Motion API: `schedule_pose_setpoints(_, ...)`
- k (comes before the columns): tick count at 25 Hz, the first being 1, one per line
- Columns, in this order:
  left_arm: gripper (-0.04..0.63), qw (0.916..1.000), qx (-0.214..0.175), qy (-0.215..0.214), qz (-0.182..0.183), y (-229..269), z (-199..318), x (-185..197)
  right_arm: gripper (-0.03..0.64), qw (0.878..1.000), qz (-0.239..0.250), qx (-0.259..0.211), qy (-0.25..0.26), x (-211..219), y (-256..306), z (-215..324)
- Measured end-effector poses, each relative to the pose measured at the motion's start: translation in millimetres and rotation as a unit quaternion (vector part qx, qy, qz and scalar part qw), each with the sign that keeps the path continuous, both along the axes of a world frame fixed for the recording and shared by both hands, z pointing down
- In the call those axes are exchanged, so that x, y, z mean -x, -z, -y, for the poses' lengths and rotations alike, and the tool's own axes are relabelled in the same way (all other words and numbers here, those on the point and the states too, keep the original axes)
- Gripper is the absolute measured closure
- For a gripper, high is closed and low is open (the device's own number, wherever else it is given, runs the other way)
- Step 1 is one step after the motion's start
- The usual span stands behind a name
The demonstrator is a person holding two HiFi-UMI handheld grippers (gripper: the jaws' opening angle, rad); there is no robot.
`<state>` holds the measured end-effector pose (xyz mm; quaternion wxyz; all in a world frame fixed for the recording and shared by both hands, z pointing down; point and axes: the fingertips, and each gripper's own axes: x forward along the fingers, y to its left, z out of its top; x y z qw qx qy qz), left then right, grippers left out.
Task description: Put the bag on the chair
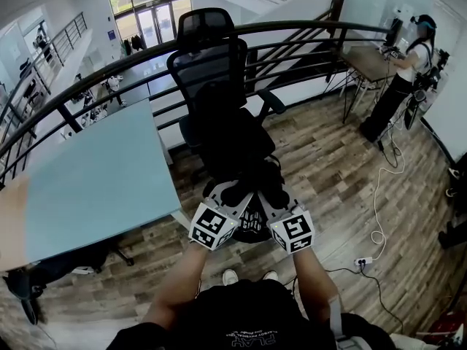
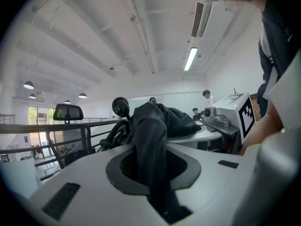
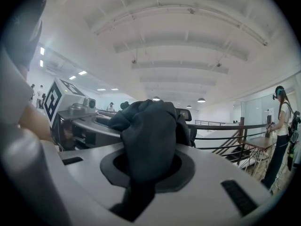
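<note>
A black office chair (image 1: 211, 93) with a headrest stands just ahead of me, its seat (image 1: 232, 138) facing me. I hold a black bag (image 1: 252, 223) in front of that seat with both grippers side by side. My left gripper (image 1: 232, 190) is shut on a fold of the bag's dark fabric (image 2: 150, 126), which fills the gap between its jaws. Another bunch of the same fabric (image 3: 149, 131) is clamped in my right gripper (image 1: 269, 194). The chair's headrest (image 2: 68, 112) shows beyond the bag in the left gripper view.
A light blue table (image 1: 95, 173) stands left of the chair. A dark curved railing (image 1: 109, 68) runs behind it, with stairs beyond. A person (image 1: 408, 64) stands at a desk at the far right. A white cable and power strip (image 1: 363, 261) lie on the wooden floor.
</note>
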<state>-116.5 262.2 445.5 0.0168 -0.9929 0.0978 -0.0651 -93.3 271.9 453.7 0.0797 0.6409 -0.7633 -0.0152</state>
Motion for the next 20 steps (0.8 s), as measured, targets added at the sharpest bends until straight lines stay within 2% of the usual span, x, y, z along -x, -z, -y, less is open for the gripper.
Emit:
schedule_pose_setpoints(10, 0.522, 1.0, 0.001, 0.005, 0.004, -4, 23, 6, 0.54, 1.0, 0.002, 0.004, 0.006, 6, -3, 23)
schedule_pose_setpoints(20, 0.522, 0.9996, -0.003, 0.029, 0.002, 4, 58, -32, 0.54, 0.999, 0.005, -0.002, 0.045, -33, 4, 60)
